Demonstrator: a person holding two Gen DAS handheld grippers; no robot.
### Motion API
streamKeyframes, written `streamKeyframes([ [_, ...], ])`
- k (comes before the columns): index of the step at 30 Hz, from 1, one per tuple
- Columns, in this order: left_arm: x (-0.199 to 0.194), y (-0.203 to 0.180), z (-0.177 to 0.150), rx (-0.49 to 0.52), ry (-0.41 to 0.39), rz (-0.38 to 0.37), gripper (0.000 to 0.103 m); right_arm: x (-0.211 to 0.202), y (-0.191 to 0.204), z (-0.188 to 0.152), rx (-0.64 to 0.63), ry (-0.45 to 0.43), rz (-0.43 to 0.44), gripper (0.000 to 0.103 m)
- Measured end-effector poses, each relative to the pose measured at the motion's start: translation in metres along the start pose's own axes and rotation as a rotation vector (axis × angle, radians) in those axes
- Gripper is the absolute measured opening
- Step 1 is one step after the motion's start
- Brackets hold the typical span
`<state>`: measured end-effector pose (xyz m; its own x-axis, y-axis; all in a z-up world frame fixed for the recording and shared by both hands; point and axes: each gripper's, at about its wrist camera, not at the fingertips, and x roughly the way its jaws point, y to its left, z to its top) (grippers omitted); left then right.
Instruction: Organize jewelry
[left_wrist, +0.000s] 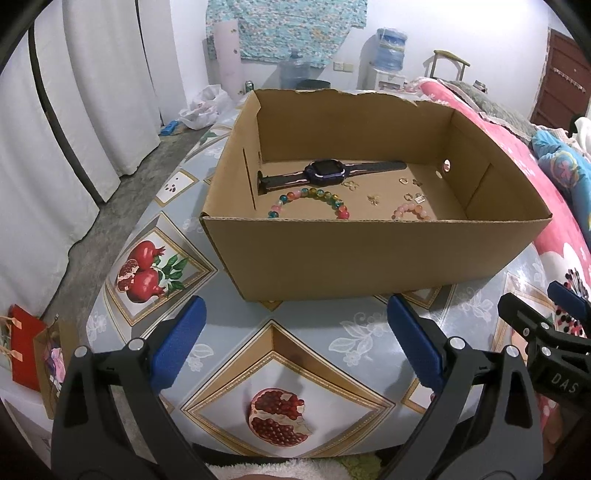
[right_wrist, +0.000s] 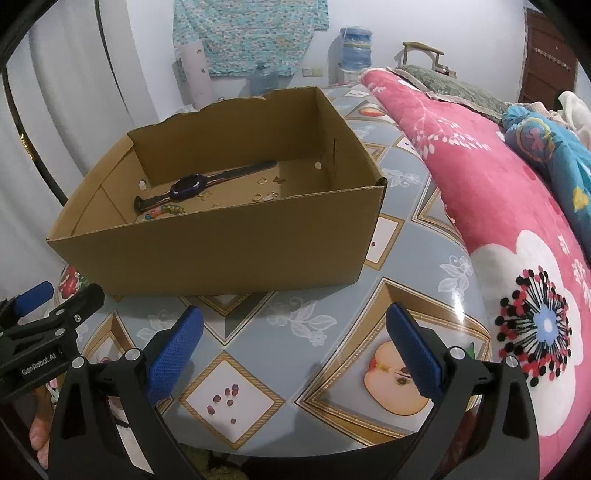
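Both your tongs are spread wide with nothing between the blue pads: the left gripper (left_wrist: 295, 343) hangs over the fruit-print tablecloth (left_wrist: 314, 336), and the right gripper (right_wrist: 295, 347) hangs just beside it, each pointing at the cardboard box (left_wrist: 369, 254) at twelve o'clock. All the jewelry lies on the box floor. From your left camera, the watch (left_wrist: 327, 171) lies flat across the back, the colorful bead bracelet (left_wrist: 310, 201) sits in front of it at about seven o'clock, the pink bead bracelet (left_wrist: 412, 212) is at its four o'clock near the front wall, and small gold rings (left_wrist: 404, 181) lie scattered between them. A pink blanket (right_wrist: 498, 221) lies at three o'clock of the box.
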<state>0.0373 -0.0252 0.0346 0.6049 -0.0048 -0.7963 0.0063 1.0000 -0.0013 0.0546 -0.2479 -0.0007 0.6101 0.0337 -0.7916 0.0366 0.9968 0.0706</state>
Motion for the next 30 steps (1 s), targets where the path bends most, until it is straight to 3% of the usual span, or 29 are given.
streamKeyframes([
  [30,0.0059,0.0016,-0.0007,-0.005,0.020,0.001,0.095,0.0019,0.0017,-0.0004,-0.006,0.004,-0.009,0.096],
])
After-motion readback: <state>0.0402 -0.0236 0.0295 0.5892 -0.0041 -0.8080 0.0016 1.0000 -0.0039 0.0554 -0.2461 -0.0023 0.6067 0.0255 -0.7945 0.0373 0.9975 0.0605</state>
